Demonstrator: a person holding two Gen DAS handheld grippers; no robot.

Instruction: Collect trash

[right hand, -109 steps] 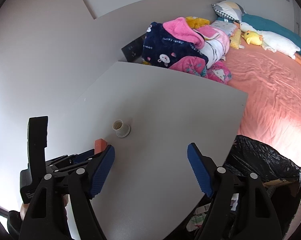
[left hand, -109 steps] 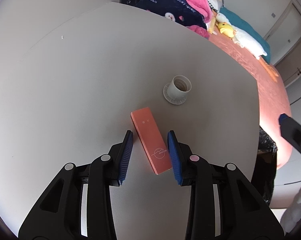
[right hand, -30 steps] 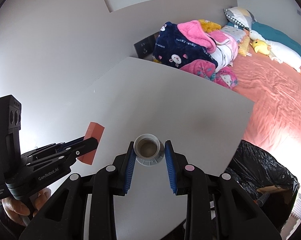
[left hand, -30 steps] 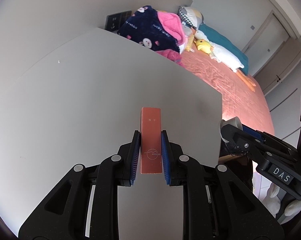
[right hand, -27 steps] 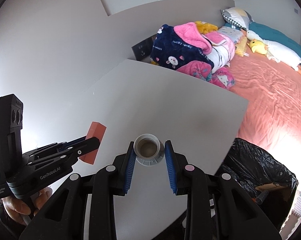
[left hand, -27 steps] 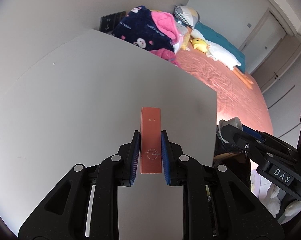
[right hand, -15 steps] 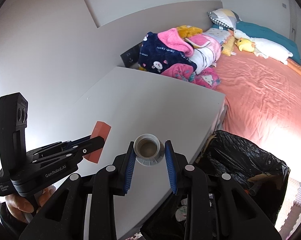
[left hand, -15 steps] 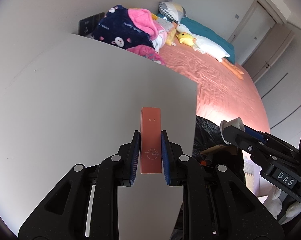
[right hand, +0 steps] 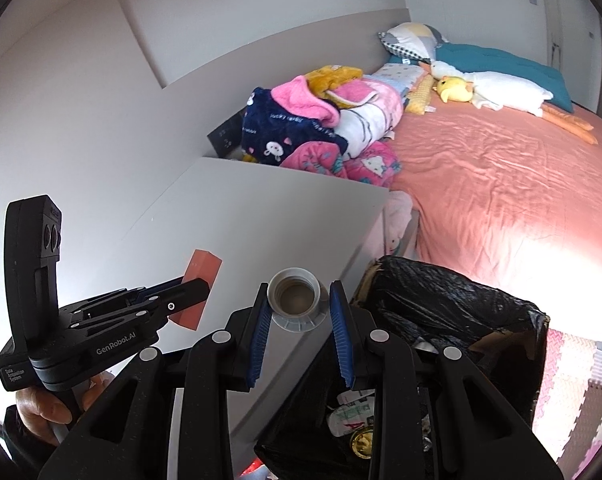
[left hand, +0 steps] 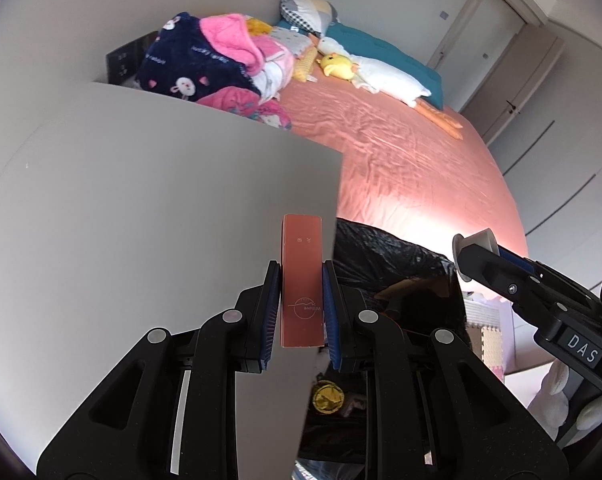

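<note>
bedroom with a pink bed [right hand: 501,184] behind and a grey table [left hand: 141,220] beneath me. my left gripper [left hand: 301,300] is clenched on the orange box [left hand: 302,280], held above the table edge. my right gripper [right hand: 297,312] grips the white cup [right hand: 295,300], almost over the bin. to do this well i'd carry both fully past the rim of the black-lined bin [right hand: 461,300] before letting go, low enough that nothing bounces out. inside it i see wrappers and a gold lid.
</note>
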